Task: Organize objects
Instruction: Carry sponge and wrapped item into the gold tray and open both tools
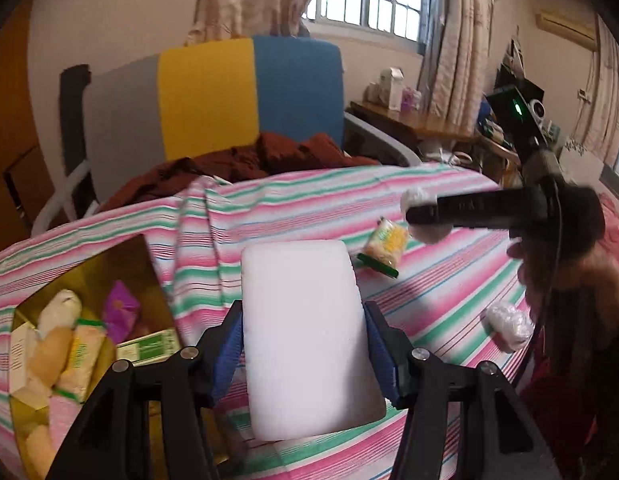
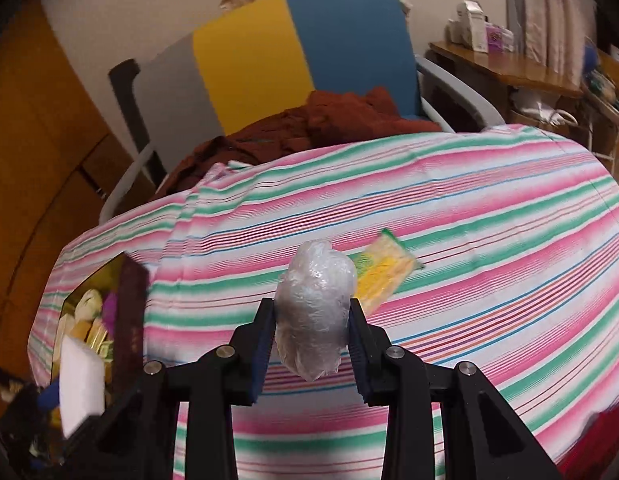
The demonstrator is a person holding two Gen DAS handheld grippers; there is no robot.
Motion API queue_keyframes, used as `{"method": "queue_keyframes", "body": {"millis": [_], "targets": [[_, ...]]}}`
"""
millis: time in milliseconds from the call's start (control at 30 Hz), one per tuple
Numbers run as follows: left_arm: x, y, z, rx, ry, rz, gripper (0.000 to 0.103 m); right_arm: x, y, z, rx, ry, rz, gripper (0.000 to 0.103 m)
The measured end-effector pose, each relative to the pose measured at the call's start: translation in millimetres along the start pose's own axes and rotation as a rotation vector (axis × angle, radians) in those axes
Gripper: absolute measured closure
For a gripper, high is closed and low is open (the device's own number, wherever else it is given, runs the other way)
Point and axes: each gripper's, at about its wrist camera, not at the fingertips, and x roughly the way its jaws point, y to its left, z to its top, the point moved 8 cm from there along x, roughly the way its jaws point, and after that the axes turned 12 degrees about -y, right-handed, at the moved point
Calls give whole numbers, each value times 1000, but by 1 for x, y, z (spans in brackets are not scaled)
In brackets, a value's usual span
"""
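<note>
My left gripper (image 1: 303,312) is shut on a white foam block (image 1: 309,360) held over the striped tablecloth (image 1: 449,280). To its left sits an open gold-lined box (image 1: 85,268) with several snack packets inside. My right gripper (image 2: 311,308) is shut on a plastic-wrapped white ball (image 2: 315,320) above the cloth. In the left wrist view the right gripper (image 1: 425,216) hovers over a yellow snack packet (image 1: 383,248). A second wrapped ball (image 1: 509,324) lies on the cloth near the person's hand. The right wrist view shows the box (image 2: 129,320) and foam block (image 2: 81,384) at lower left.
Behind the table stands a chair (image 1: 213,96) with a grey, yellow and blue back and a rust-red cloth (image 1: 249,164) piled on it. A wooden desk (image 1: 409,120) with cartons stands at the back right. A wooden wardrobe (image 2: 37,140) fills the left.
</note>
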Motion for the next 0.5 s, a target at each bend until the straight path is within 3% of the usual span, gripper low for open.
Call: {"method": "queue_keyframes", "body": {"millis": [500], "targets": [[-51,68,-10,-86,-46,105,45,-14,116,-34,-99,21,190,68]]}}
